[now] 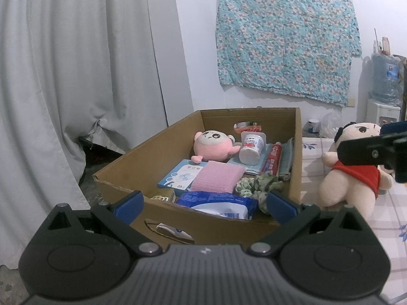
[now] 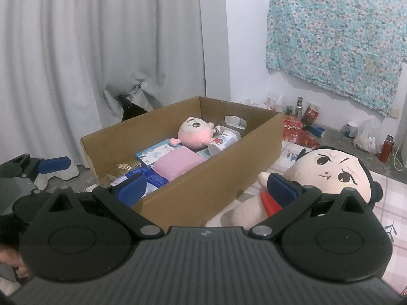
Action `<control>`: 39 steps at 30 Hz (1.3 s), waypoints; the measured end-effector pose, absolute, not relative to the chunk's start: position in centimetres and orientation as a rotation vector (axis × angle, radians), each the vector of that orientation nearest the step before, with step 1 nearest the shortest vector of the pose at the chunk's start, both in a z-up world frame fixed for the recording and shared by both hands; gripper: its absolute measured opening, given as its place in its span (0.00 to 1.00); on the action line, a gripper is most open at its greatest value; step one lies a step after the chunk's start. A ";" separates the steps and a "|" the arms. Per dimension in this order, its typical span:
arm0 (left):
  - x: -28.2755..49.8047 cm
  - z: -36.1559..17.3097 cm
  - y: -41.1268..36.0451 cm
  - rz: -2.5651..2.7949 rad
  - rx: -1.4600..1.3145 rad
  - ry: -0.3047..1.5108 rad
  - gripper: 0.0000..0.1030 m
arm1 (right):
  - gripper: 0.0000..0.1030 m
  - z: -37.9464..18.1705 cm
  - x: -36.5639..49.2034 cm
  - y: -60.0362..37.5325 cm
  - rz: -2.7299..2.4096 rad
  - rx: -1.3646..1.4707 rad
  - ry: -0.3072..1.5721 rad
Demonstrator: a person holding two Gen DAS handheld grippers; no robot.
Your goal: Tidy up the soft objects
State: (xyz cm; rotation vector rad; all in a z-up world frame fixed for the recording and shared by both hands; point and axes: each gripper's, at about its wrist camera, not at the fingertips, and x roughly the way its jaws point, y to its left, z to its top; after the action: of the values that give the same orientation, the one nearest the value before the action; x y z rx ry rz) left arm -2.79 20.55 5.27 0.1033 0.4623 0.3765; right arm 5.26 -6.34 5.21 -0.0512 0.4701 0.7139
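My left tool [image 1: 204,204] is spread wide and empty, hovering at the near end of the cardboard box [image 1: 119,170]. My right tool [image 2: 207,186] is spread as well, gripping nothing — one of its fingers is in front of the box's long side, the other in front of the big doll [image 2: 328,170] in the red shirt.

That doll lies on its back on the checked sheet [image 2: 389,203], just beside the box's right wall and outside it.

Inside the box, nearest me, sit a blue-and-white wipes pack [image 1: 216,203] and a green scrunchie [image 1: 259,184]. Beyond them a pink sponge [image 1: 216,178] rests partly on a blue mask box [image 1: 178,175]. Further in lie a red toothpaste box [image 1: 273,158] and a white cup [image 1: 250,150] tipped on its side, and the pink plush [image 1: 211,147] sits by the cup, towards the far end.

Behind all this hang a grey curtain [image 1: 76,76] and — on the wall — a floral cloth [image 1: 285,43].
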 end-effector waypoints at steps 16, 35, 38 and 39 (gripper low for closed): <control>-2.7 4.9 20.5 0.375 0.112 0.470 1.00 | 0.99 5.3 5.3 -6.5 0.712 -0.053 0.476; -2.4 4.9 20.8 0.385 0.130 0.458 1.00 | 0.99 5.5 5.4 -6.8 0.717 -0.039 0.470; -2.3 4.9 20.8 0.387 0.131 0.465 1.00 | 0.99 5.5 5.4 -6.9 0.721 -0.030 0.471; -2.3 4.9 20.8 0.389 0.132 0.468 1.00 | 0.99 5.5 5.4 -6.9 0.722 -0.029 0.472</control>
State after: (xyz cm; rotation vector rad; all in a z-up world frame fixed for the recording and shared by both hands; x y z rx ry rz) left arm -2.27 20.79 4.86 0.1325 0.4681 0.3893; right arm 5.39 -6.91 5.53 -0.0294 0.4721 0.7217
